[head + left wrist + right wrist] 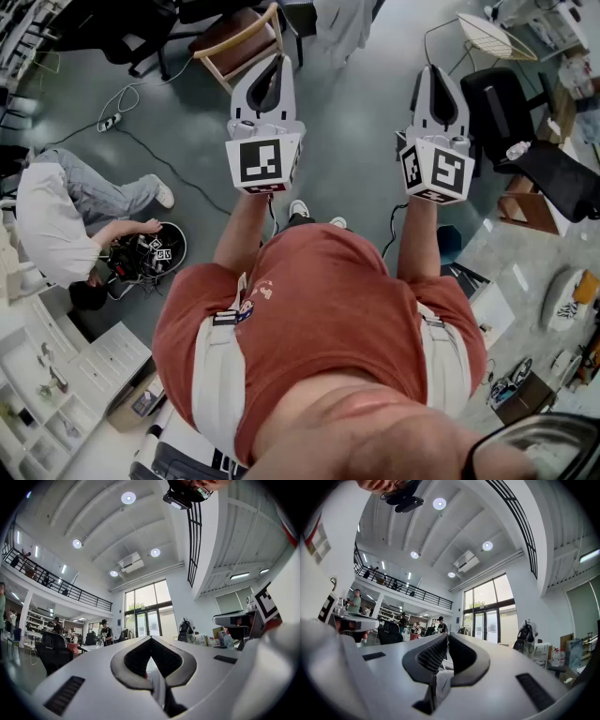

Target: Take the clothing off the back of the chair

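Red shirt (309, 309) nearest; pale grey clothing (342, 26) hangs loosely beyond.

We count in head view:
- Grippers: two. Left gripper (279, 62) upper centre, right gripper (432, 71) upper right.
- Marker cubes (262, 161): two, one per gripper.
- Wooden chair (246, 42): one, top centre.
- Black office chairs: two made out. One at upper left (141, 28), one at right (494, 105).
- Person on floor (52, 225): one, left edge.
- Power strip (109, 122): one, upper left.

Round ceiling lights (128, 498): we count four in left gripper view, four in right gripper view.
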